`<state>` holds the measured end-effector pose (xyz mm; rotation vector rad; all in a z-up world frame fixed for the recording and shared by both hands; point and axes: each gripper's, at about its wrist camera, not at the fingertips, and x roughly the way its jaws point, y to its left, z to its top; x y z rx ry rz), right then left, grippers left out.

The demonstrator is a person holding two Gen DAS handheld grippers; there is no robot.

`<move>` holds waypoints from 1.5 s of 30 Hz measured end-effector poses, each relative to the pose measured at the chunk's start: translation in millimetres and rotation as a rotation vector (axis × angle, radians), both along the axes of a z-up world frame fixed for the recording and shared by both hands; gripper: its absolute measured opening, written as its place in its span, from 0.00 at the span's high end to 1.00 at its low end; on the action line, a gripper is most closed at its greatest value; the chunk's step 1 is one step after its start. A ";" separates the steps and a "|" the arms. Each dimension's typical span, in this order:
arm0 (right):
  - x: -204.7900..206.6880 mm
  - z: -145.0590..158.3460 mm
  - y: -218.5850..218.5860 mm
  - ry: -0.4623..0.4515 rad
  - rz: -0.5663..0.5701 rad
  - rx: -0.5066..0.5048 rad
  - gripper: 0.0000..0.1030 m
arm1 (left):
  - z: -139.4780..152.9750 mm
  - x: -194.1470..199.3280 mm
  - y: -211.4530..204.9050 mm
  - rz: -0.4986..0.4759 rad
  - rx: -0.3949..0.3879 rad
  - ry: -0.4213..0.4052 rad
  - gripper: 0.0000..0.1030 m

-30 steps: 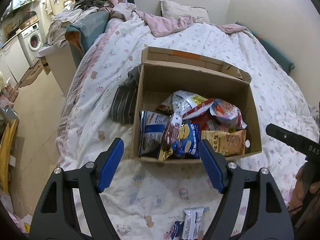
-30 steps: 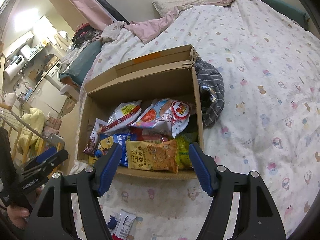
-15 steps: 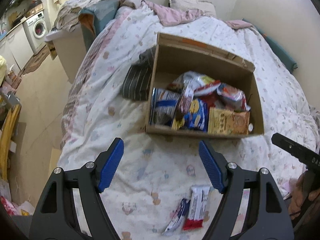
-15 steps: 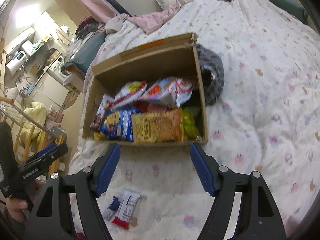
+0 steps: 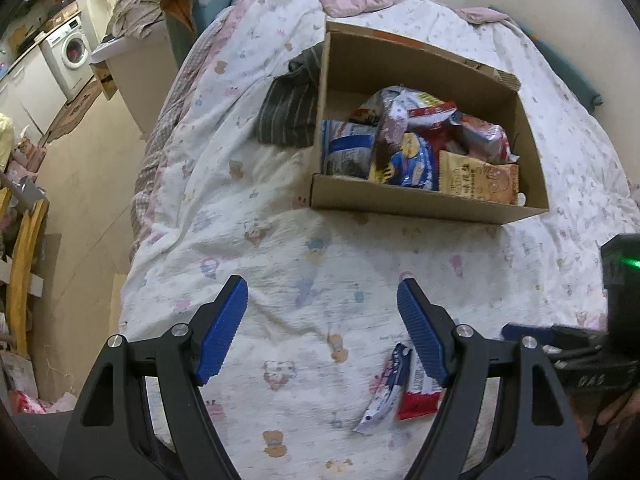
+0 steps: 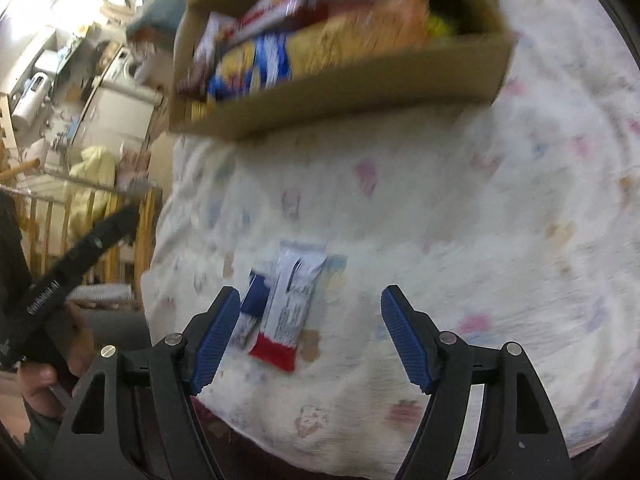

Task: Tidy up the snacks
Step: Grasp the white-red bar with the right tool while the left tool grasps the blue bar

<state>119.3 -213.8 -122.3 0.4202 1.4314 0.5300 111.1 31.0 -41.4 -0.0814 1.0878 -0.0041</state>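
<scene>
Our right gripper (image 6: 310, 336), jaws spread and empty, hangs nearest the two snack bars (image 6: 286, 304) lying side by side near the bed's near edge, long axes pointing toward the box (image 5: 420, 200). Our left gripper (image 5: 322, 340) is spread too.

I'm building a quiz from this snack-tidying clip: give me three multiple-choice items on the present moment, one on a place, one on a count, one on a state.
1. Where is the cardboard box? A on the floor, B on the bed, C on a shelf.
2. How many snack bars lie loose on the quilt? A two, B four, C none.
3. The right gripper is: A shut on a bar, B open and empty, C out of view.

Key: 1 B, the box sits on the quilt. 2 A, two bars lie side by side. 3 B, its jaws stand wide apart, holding nothing.
</scene>
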 end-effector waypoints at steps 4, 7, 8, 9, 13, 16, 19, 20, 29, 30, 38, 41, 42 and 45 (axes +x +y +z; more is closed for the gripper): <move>2.2 -20.1 23.1 0.045 0.014 -0.057 0.35 | -3.0 0.4 9.3 0.023 -0.017 0.016 0.28; 4.0 -33.1 39.7 0.070 0.037 -0.095 0.35 | -6.2 -0.8 14.4 0.032 -0.010 0.027 0.28; 4.2 -34.5 46.4 0.057 0.051 -0.119 0.35 | -7.9 -1.4 15.6 0.032 -0.004 0.032 0.28; 4.0 -35.5 50.9 0.046 0.064 -0.141 0.35 | -9.7 -1.9 16.5 0.030 0.001 0.040 0.28; 2.5 -38.8 59.3 0.014 0.116 -0.222 0.45 | -17.8 -4.5 18.8 0.020 0.012 0.068 0.28; 4.7 -40.9 51.2 -0.001 0.108 -0.262 0.66 | -23.7 -6.5 14.9 -0.002 0.027 0.087 0.28; 7.6 -36.1 37.9 -0.006 0.087 -0.265 0.73 | -29.9 -8.5 3.2 -0.051 0.031 0.118 0.28; 8.0 -33.6 33.2 -0.016 0.078 -0.271 0.74 | -32.0 -9.4 -1.3 -0.071 0.021 0.131 0.28; 5.2 -7.1 -16.0 -0.092 -0.038 -0.215 0.83 | -85.3 -21.5 -63.6 -0.288 0.075 0.330 0.28; 5.6 -5.2 -18.8 -0.099 -0.043 -0.210 0.83 | -90.5 -21.7 -69.6 -0.301 0.088 0.342 0.28; -0.9 14.7 -39.1 -0.157 -0.084 -0.155 0.83 | -114.6 -20.3 -100.0 -0.350 0.163 0.408 0.54; -4.3 14.3 -46.6 -0.156 -0.097 -0.152 0.83 | -115.6 -21.8 -112.9 -0.372 0.200 0.396 0.71; -4.8 14.7 -48.0 -0.156 -0.100 -0.154 0.83 | -115.3 -22.4 -116.2 -0.377 0.208 0.393 0.74; -4.9 14.8 -54.5 -0.157 -0.111 -0.150 0.83 | -113.8 -22.7 -120.7 -0.384 0.214 0.385 0.86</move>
